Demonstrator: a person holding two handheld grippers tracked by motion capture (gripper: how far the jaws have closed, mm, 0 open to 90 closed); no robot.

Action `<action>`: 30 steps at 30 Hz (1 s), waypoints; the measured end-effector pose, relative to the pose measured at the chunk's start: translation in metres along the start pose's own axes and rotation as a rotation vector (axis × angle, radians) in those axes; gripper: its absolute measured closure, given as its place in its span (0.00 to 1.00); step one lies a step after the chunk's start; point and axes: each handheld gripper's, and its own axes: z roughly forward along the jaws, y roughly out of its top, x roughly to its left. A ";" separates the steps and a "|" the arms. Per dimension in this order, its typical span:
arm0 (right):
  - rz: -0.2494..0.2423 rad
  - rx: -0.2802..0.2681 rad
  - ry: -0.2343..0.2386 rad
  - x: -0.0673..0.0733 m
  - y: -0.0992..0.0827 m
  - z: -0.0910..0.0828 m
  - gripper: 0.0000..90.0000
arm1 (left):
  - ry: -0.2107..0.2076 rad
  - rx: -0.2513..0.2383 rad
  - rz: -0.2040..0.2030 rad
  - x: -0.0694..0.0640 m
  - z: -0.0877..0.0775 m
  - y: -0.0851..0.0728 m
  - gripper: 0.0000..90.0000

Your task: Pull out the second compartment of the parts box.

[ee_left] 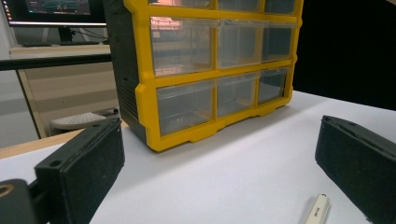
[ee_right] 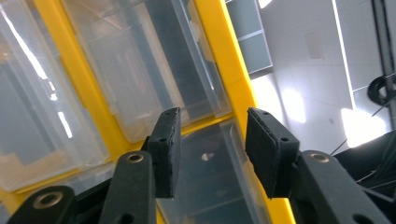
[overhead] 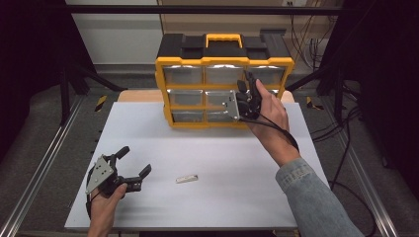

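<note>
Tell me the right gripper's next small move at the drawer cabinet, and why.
Probably ease the right gripper forward onto the clear drawer ahead and close on its front edge. Its jaws stand apart with nothing between them, right at the yellow cabinet, while the left gripper waits open on the table.

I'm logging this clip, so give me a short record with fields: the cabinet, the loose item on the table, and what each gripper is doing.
cabinet: yellow and black plastic drawer organiser with clear drawers, upright at the far side of the white table
loose item: small pale flat stick, lying on the table
left gripper: open, nothing between the jaws, low over the table, left of the stick
right gripper: jaws apart, up against the cabinet's right-hand drawers; whether it grips anything is unclear
</note>
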 end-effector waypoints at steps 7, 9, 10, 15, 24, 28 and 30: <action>-0.034 -0.001 -0.018 0.001 0.000 0.003 0.72 | 0.004 -0.001 0.001 0.000 0.000 0.000 0.01; -0.045 -0.003 -0.024 0.001 0.000 0.003 0.74 | 0.003 -0.001 0.001 0.000 0.000 0.000 0.01; -0.049 -0.004 -0.028 0.001 0.001 0.003 0.75 | 0.003 0.000 0.001 0.000 0.000 0.000 0.01; -0.067 -0.010 -0.031 0.000 0.003 0.007 0.79 | 0.003 0.002 0.005 0.000 0.000 0.000 0.01; -0.125 -0.010 -0.038 0.003 0.007 0.018 0.81 | 0.004 0.004 0.004 0.001 0.000 0.000 0.01; -0.160 -0.016 -0.040 0.006 0.008 0.021 0.82 | 0.002 0.005 0.003 0.000 0.000 0.000 0.01; -0.173 -0.016 -0.042 0.007 0.009 0.022 0.82 | 0.001 0.005 0.003 0.000 0.000 0.000 0.01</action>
